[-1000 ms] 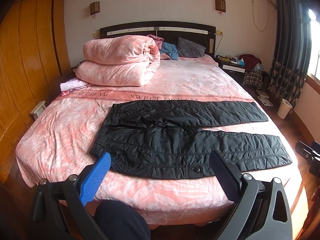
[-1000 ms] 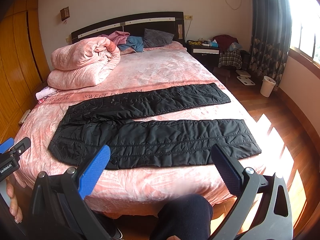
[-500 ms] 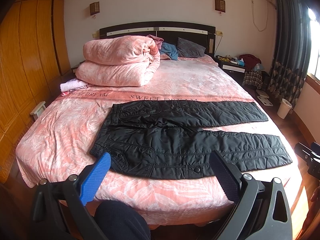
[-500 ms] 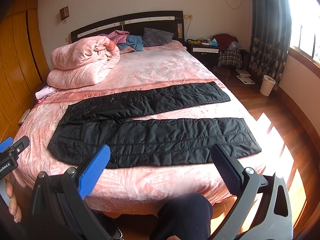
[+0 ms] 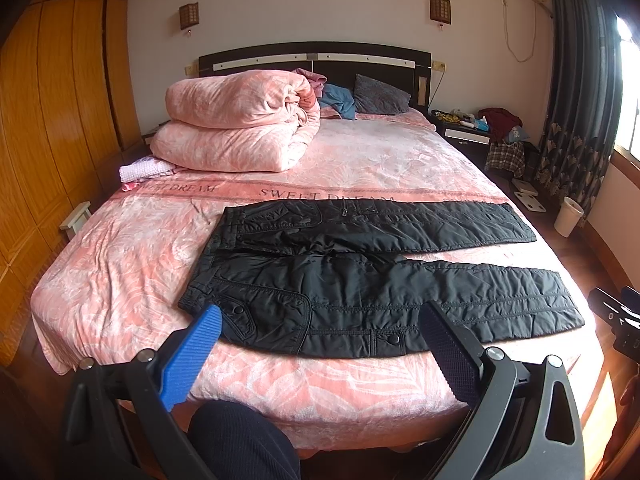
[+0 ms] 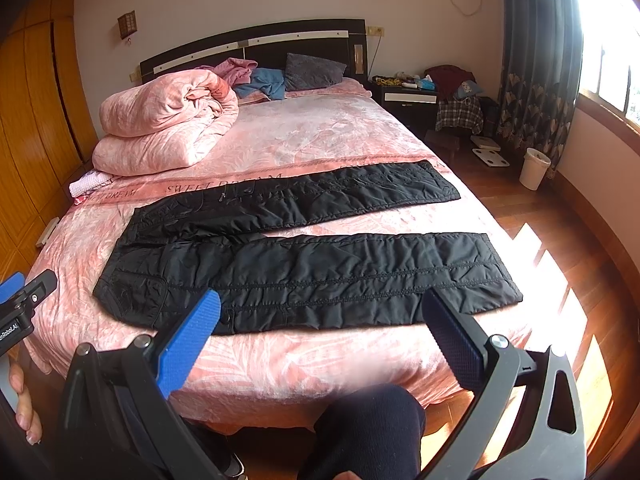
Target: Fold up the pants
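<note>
Black quilted pants [image 5: 360, 276] lie flat across the near half of the pink bed [image 5: 120, 264], waist to the left, both legs stretched right and slightly apart. They also show in the right wrist view [image 6: 304, 256]. My left gripper [image 5: 320, 328] is open and empty, held off the bed's near edge in front of the waist and hip. My right gripper [image 6: 320, 320] is open and empty, held off the near edge in front of the near leg. Neither touches the pants.
A rolled pink duvet [image 5: 236, 128] and a small folded pink cloth [image 5: 144, 170] lie at the back left. Pillows and clothes sit by the headboard [image 5: 316, 58]. A wooden wardrobe [image 5: 48, 120] stands left; nightstand [image 6: 408, 100], white bin [image 6: 534, 168] and wooden floor are right. My knee [image 5: 240, 440] is below.
The right gripper view has shifted slightly, the bed now sitting a little lower in frame. The left gripper and the pants have not visibly moved.
</note>
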A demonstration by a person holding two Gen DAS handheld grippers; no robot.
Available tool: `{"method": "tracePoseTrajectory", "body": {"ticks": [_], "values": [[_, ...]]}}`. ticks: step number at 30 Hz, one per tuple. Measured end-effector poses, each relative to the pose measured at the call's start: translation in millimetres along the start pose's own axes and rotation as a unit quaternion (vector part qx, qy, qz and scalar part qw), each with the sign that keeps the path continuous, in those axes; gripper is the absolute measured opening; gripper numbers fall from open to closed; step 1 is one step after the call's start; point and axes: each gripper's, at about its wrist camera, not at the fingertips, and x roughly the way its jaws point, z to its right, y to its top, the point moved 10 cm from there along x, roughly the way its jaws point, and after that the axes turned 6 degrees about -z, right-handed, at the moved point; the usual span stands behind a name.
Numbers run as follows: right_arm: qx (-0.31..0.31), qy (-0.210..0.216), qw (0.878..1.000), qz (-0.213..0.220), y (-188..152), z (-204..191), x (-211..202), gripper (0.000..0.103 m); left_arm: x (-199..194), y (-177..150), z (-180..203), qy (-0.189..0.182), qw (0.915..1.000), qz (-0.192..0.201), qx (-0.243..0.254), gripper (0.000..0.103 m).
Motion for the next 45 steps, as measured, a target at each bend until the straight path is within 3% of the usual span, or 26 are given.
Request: {"method": "tracePoseTrajectory", "body": {"ticks": [14, 18, 20, 23, 25, 28, 29, 31, 33, 34, 37, 40, 43, 45], "values": [[0.000, -0.001, 1.000, -0.001, -0.6, -0.1, 1.2, 0.101, 3.4, -0.1, -0.9, -0.007, 1.0000, -0.007, 0.001, 0.099], [-0.002, 0.003, 1.000, 0.009, -0.5, 2.6, 8.0, 0.101, 28.3, -3.1, -9.1, -0.025, 0.9991, -0.033, -0.006, 0.100], [-0.013, 0.044, 0.999, 0.022, 0.9, -0.4, 21.2, 0.101, 56.4, -10.8, -15.6, -0.048, 0.9965, -0.069, 0.003, 0.100], [-0.021, 0.072, 0.997, -0.024, -8.0, 4.4, 60.1, 0.101, 98.7, -21.2, -48.0, -0.100, 0.9878, -0.119, -0.011, 0.099], [-0.008, 0.084, 0.995, -0.049, -14.6, 14.4, 82.9, 0.101, 126.3, -24.5, -80.0, -0.116, 0.9825, -0.144, -0.022, 0.100], [0.004, 0.087, 0.994, -0.066, -23.8, 32.2, 107.8, 0.101, 163.8, -25.4, -143.8, -0.072, 0.9861, -0.143, -0.047, 0.100], [0.008, 0.086, 0.994, -0.072, -25.5, 36.0, 114.2, 0.101, 178.9, -29.2, -161.2, -0.072, 0.9821, -0.163, -0.060, 0.100], [0.010, 0.092, 0.992, -0.086, -31.8, 40.4, 128.6, 0.101, 209.2, -42.5, -194.0, -0.095, 0.9631, -0.222, -0.118, 0.099], [0.026, 0.104, 0.989, -0.103, -38.1, 46.7, 144.6, 0.101, 233.5, -45.4, -218.2, -0.124, 0.9505, -0.227, -0.173, 0.099], [0.040, 0.118, 0.986, -0.114, -41.0, 49.4, 153.7, 0.101, 246.6, -48.4, -230.8, -0.117, 0.9462, -0.233, -0.191, 0.099], [0.086, 0.148, 0.974, -0.146, -49.4, 60.0, 176.0, 0.101, 282.9, -53.7, -242.7, -0.142, 0.9318, -0.245, -0.227, 0.099], [0.113, 0.158, 0.967, -0.163, -56.8, 71.1, 187.8, 0.101, 313.7, -69.6, -246.4, -0.129, 0.9190, -0.279, -0.247, 0.099], [0.124, 0.151, 0.966, -0.171, -62.9, 87.3, 195.5, 0.101, 326.9, -80.0, -241.2, -0.125, 0.9138, -0.297, -0.247, 0.097], [0.131, 0.145, 0.966, -0.169, -64.3, 103.1, 197.3, 0.100, 329.2, -80.1, -244.8, -0.102, 0.9194, -0.290, -0.245, 0.078]]}}
